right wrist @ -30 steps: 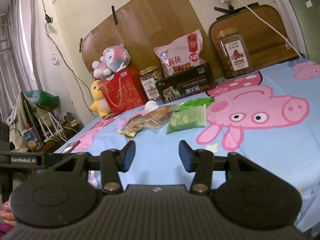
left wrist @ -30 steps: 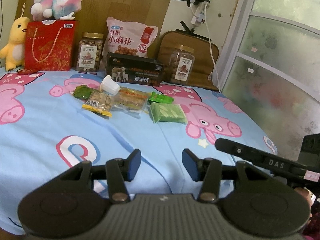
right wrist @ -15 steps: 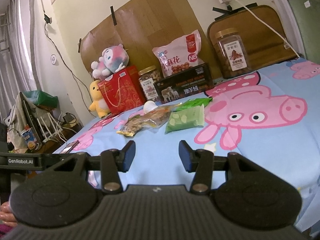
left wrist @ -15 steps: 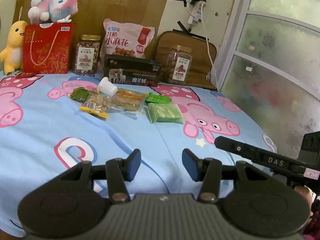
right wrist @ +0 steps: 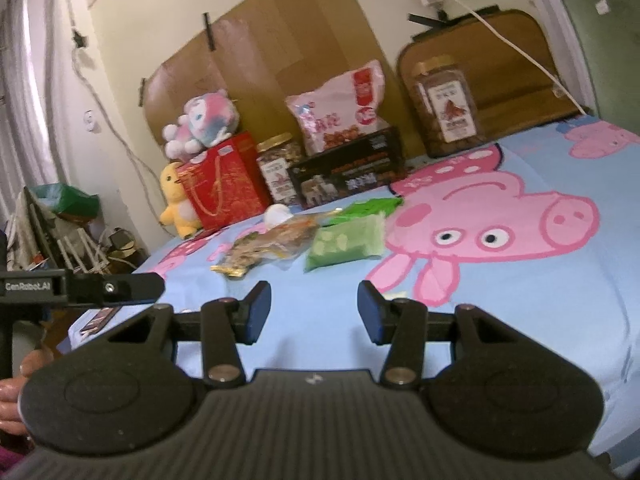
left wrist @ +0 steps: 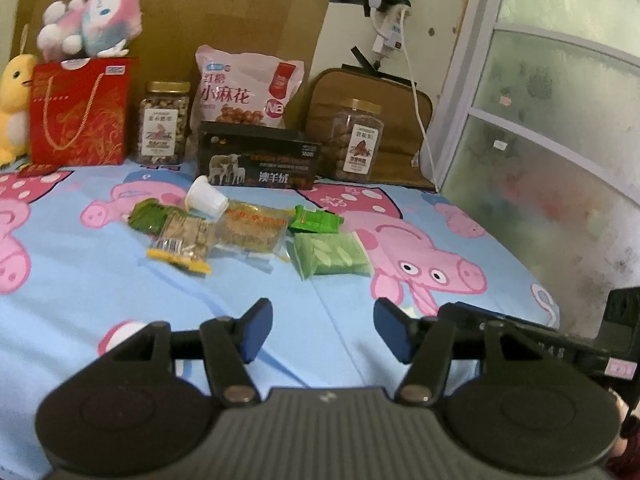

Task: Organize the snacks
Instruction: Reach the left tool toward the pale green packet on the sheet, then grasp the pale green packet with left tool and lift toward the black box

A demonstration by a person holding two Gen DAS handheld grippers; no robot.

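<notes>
I am looking over a bed sheet point(left wrist: 80, 280) printed with pink pigs, and I take the black box point(left wrist: 258, 160) at its far edge as my landmark. Behind the box leans a pink snack bag point(left wrist: 246, 94). Left of the box stands a small nut jar point(left wrist: 163, 122), then a red gift bag point(left wrist: 80, 110) with a plush toy point(left wrist: 90, 22) on top. Right of the box stands a larger jar point(left wrist: 354, 144).

The loose snacks I must sort lie on my side of the box, well apart from both tools. Largest is the clear packet with orange print point(left wrist: 252, 230). The pale green packet point(left wrist: 330, 254) lies to its right. A yellow-edged packet point(left wrist: 184, 242) is on its left, overlapping a dark green one point(left wrist: 150, 216). A small bright green packet point(left wrist: 316, 218) sits nearer the box, and a white cup point(left wrist: 206, 200) lies tipped over just in front of it.

My left gripper point(left wrist: 322, 330) is spread wide and holds nothing, above bare sheet. My right gripper point(right wrist: 314, 312) is likewise agape and empty.

I judge the step to be the first reach. I would begin with the pale green packet, which lies free of the others. Come in low, straddle a short edge and pinch the seam, not the soft middle. The overlapping pair will want separating first.
</notes>
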